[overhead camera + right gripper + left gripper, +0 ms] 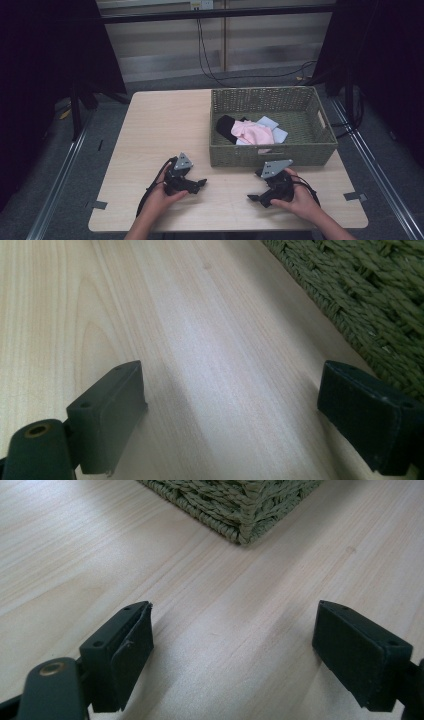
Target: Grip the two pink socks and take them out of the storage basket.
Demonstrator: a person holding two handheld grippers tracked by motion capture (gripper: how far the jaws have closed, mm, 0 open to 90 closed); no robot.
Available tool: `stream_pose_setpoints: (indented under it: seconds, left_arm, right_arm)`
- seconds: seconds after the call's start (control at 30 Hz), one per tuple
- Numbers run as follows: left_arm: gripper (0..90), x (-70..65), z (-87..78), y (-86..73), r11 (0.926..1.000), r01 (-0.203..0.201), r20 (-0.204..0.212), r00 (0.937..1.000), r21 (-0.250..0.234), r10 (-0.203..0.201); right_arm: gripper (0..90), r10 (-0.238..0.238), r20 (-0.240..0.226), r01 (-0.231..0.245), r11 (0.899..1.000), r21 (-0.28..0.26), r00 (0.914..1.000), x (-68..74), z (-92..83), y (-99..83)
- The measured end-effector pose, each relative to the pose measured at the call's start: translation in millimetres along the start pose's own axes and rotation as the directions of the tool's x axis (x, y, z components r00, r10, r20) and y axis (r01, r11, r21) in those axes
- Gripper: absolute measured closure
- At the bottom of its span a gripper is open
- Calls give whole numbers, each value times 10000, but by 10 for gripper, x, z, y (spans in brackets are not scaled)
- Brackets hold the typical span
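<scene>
A green woven basket (320, 148) stands on the right half of the light wooden table (160, 125). Inside it lie a black cloth (226, 127), a pink cloth (252, 133) and a pale blue cloth (270, 123). My left gripper (202, 182) rests on the table near the front edge, left of the basket's front corner (245, 532), with its jaws wide apart and nothing between them. My right gripper (251, 198) rests in front of the basket, its tips pointing left, open over bare wood, with the basket wall (370, 295) at its side.
The table's front edge lies just behind both hands. Tape marks (98, 204) sit at the front corners. Black curtains hang at both sides, and cables (210, 65) trail over the floor beyond the table's far edge.
</scene>
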State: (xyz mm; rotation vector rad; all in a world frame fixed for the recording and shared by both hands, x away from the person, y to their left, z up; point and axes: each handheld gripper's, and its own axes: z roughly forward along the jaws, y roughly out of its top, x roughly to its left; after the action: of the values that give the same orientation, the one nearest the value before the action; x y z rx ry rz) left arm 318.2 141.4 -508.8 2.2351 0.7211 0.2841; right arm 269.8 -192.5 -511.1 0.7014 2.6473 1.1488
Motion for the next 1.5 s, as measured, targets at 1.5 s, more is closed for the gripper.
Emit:
stream_pose_setpoints:
  seconds: [1.5]
  left_arm:
    - [161,1,0,0,10000,-3,2,10000,1,3]
  right_arm:
    - [226,185,-962,108,9554,2952,9952,-261,-730,845]
